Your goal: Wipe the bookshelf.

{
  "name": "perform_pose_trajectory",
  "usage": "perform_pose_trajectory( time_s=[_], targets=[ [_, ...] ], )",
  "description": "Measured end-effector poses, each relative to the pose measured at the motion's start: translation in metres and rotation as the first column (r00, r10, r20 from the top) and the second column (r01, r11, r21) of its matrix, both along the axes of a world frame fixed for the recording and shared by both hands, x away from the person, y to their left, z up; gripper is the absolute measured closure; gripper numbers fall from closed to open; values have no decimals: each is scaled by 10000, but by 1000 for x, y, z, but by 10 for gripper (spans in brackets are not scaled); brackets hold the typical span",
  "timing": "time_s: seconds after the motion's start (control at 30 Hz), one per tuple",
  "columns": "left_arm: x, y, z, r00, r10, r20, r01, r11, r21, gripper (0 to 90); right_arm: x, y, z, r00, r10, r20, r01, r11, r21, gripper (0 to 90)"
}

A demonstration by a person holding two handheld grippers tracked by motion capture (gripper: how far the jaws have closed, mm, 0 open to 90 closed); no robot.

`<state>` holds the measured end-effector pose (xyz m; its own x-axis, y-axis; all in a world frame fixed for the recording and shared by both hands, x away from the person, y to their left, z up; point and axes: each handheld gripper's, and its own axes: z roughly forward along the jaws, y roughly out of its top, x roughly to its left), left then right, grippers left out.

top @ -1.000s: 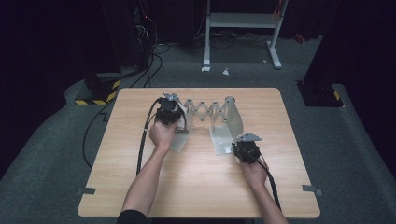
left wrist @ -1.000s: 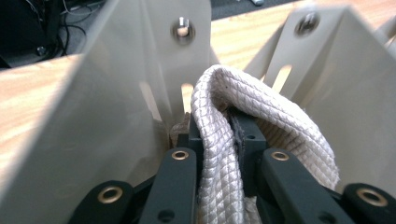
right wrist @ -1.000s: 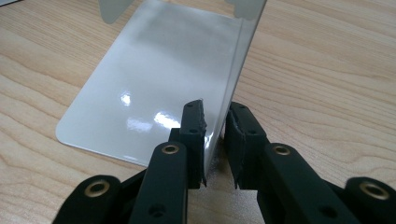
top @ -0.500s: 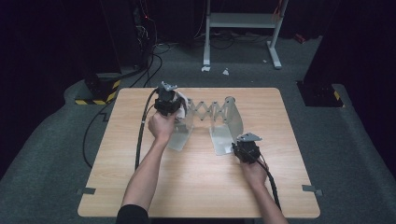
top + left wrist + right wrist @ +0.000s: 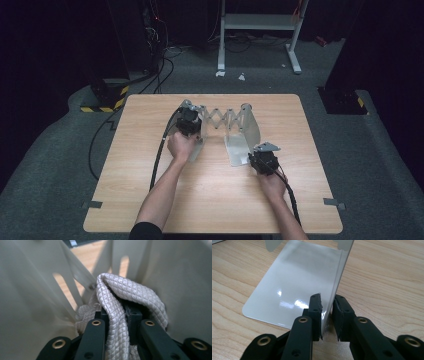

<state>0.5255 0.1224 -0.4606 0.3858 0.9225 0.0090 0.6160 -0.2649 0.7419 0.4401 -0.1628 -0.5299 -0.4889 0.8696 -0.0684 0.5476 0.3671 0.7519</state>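
Doing now: pushing a white quilted cloth (image 5: 130, 295) down between the pale grey panels of a plastic fold-out rack (image 5: 222, 120) that is standing on the light wooden table (image 5: 150, 200).
Left gripper (image 5: 189, 121): I am pinching the cloth tight in my black jaws, deep inside the left end of the rack.
Right gripper (image 5: 327, 315): I am squeezing the thin upright end panel (image 5: 337, 282) of the rack between my jaws, with its shiny flat foot plate (image 5: 287, 290) lying on the wood just beside them.
Where the rack is: it is sitting near the middle of the table, toward the far edge, stretched out sideways with its zigzag bars showing.
Step, I think: I am steadying the rack with one hand and feeding the cloth in with the other.
Next, I think: I am going to need a slow push, then a gentle letting go, so the cloth is not dragging back out or tipping the rack.
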Motion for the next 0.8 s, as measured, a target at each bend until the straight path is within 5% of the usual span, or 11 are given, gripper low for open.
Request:
perform_pose_trajectory(
  time_s=[0.4,0.8],
  targets=[
    [-23,1,-46,9952,-381,-905,387,9992,42,801,0,0,0,10000,13,38,-12,10000,-33,774],
    [-56,16,-45,9973,-460,-564,461,9989,10,801,0,0,0,10000,-1,19,2,10000,-13,775]
  ],
)
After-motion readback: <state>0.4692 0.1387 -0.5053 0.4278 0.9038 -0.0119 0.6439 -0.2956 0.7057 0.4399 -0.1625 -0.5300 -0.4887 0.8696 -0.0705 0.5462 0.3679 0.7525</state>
